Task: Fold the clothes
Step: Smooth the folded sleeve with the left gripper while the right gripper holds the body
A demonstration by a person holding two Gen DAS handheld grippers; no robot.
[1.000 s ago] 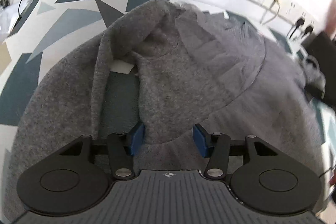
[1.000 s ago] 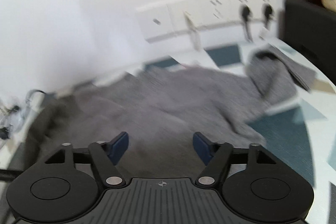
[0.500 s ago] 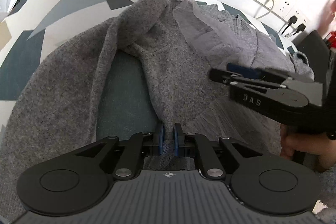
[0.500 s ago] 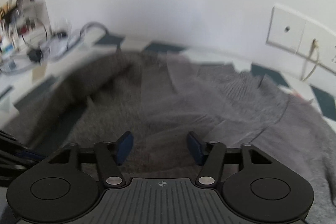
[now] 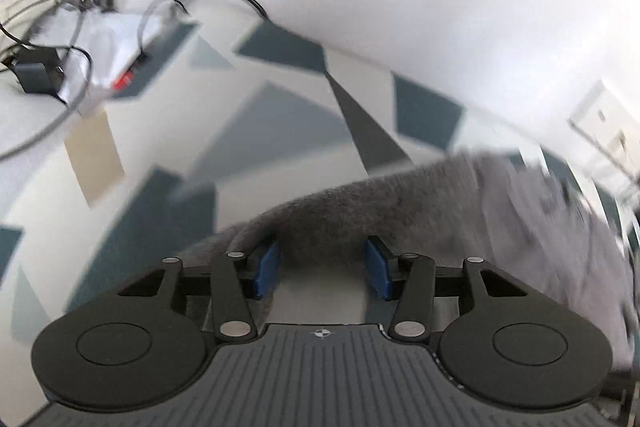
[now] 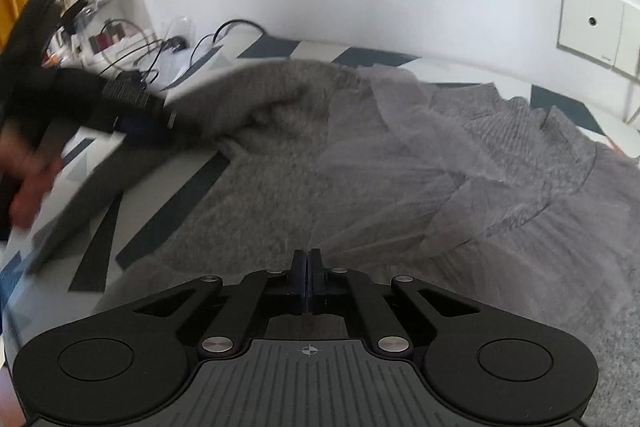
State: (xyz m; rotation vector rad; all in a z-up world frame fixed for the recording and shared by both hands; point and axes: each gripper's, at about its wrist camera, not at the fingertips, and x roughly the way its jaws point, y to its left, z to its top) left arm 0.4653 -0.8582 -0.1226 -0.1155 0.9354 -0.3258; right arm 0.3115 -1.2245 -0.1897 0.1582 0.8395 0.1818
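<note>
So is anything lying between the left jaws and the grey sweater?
Nothing visible. The left gripper sits right at the grey sweater, its jaws opening around the raised fold; only bare patterned tabletop lies beyond.

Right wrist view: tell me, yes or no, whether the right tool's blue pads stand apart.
No. The right tool has its pads pressed together at the edge of the grey garment.

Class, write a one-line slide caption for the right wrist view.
Right tool shut at the edge of a grey garment.
</note>
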